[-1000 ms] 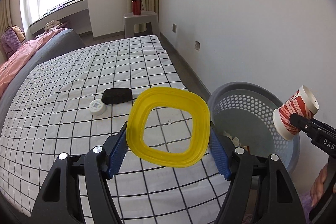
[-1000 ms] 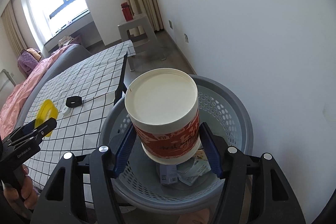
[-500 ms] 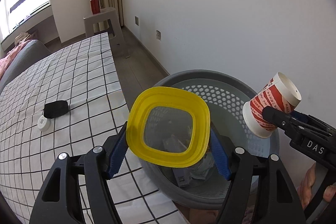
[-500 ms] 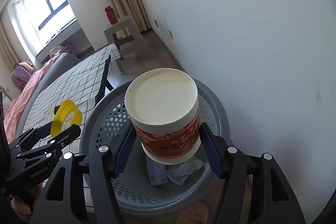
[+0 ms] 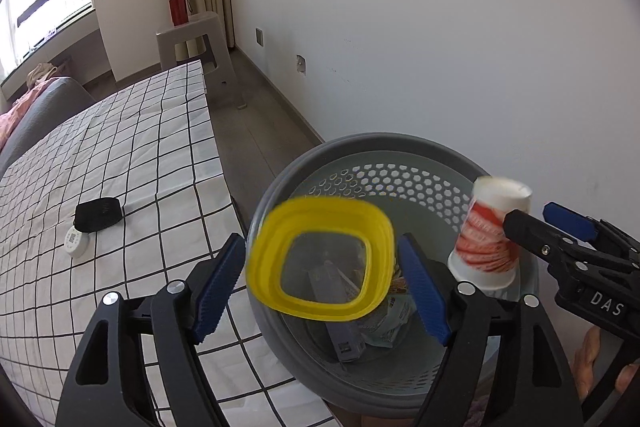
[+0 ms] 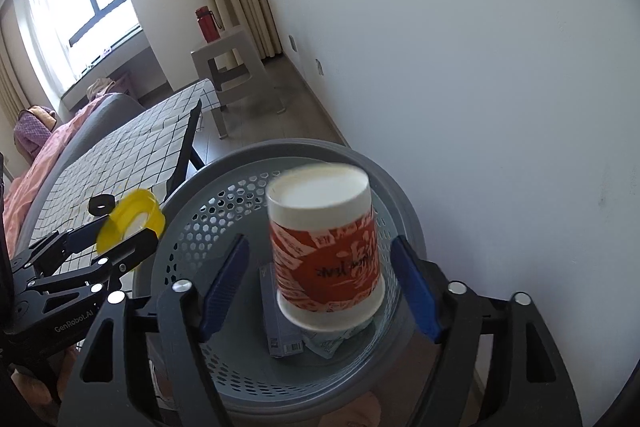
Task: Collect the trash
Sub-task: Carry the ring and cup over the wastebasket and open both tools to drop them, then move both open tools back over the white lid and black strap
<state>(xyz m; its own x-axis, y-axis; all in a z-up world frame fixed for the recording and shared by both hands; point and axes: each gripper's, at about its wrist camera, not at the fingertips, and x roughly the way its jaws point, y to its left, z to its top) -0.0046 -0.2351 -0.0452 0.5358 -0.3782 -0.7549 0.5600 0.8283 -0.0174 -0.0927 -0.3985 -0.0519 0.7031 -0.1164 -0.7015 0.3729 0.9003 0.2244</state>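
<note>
Release over basket (image 5: 360,147): with both jaws opening clear of yellow lid (image 5: 320,259) in your left gripper (image 5: 320,283) and paper cup (image 6: 324,247) in your right gripper (image 6: 320,287), hold both above its rim so they fall inside.

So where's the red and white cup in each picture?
Left wrist view: the cup is at the right, over the gray basket, beside the right hand-held gripper, whose jaws are opening.
Right wrist view: the cup is in the middle, loose between the opening jaws, above the basket.
Shared landmark: the red bottle on the stool.
</note>
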